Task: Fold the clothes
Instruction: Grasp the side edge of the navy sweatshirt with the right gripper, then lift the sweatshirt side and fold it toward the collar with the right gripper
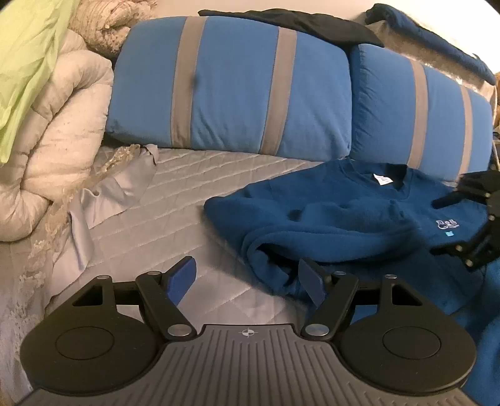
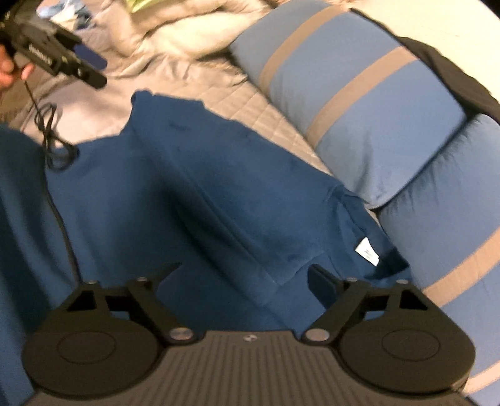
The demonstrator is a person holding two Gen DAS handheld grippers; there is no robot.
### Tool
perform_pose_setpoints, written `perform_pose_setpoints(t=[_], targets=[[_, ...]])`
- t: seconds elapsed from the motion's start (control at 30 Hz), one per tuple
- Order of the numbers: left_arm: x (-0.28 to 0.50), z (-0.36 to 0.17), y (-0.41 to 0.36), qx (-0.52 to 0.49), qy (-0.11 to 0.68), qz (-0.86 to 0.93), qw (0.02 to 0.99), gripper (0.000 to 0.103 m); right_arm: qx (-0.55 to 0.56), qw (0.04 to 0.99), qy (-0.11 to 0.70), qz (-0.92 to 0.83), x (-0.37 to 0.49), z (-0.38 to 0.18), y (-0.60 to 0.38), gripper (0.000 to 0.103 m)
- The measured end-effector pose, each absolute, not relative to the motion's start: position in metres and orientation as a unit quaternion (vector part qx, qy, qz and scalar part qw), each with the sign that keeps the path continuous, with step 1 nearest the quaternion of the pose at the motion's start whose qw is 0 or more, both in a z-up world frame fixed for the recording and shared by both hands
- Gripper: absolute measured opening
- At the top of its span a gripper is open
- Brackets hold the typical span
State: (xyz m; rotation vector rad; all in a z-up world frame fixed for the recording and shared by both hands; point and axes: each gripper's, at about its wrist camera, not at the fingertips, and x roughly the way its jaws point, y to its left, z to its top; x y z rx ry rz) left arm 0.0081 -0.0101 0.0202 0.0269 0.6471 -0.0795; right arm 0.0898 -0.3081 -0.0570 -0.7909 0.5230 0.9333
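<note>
Left wrist view looks across a bed covered in a grey quilted sheet, with the blue sweater lying at about 3 o'clock of the frame, its collar toward the pillows and a white label showing inside the neck. The left gripper has its fingers spread wide and holds nothing; its right finger sits at the folded sleeve edge, and I cannot tell whether it touches. Two blue pillows with grey stripes stand at 12 o'clock, a cream duvet bunches at 9 o'clock beside a green cloth, and black fabric drapes over the pillows. Only this view shows a small pale logo on the sweater's chest.

Right wrist view, blurred, looks down on the sweater from over its body. The right gripper is also spread wide over the blue cloth, gripping nothing. At 10 o'clock this view alone shows a hand holding the left gripper, with a black cable trailing down onto the sweater.
</note>
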Motion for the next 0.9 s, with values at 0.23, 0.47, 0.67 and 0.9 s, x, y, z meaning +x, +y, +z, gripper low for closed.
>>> perform_pose_setpoints(t=[0.23, 0.47, 0.67, 0.9], targets=[[0.008, 0.011, 0.004, -0.011, 0.330, -0.040, 0.943, 0.072, -0.385, 0.761, 0.252, 0.457, 0.114, -0.064, -0.290, 0.072], [0.006, 0.006, 0.013, -0.028, 0.335, -0.037, 0.941, 0.072, -0.413, 0.729, 0.260, 0.480, 0.121, -0.072, -0.275, 0.054], [0.006, 0.005, 0.014, -0.030, 0.334, -0.038, 0.941, 0.072, -0.435, 0.711, 0.260, 0.487, 0.119, -0.076, -0.268, 0.018], [0.006, 0.007, 0.008, -0.025, 0.332, -0.041, 0.942, 0.072, -0.454, 0.711, 0.243, 0.479, 0.111, -0.075, -0.267, 0.007]])
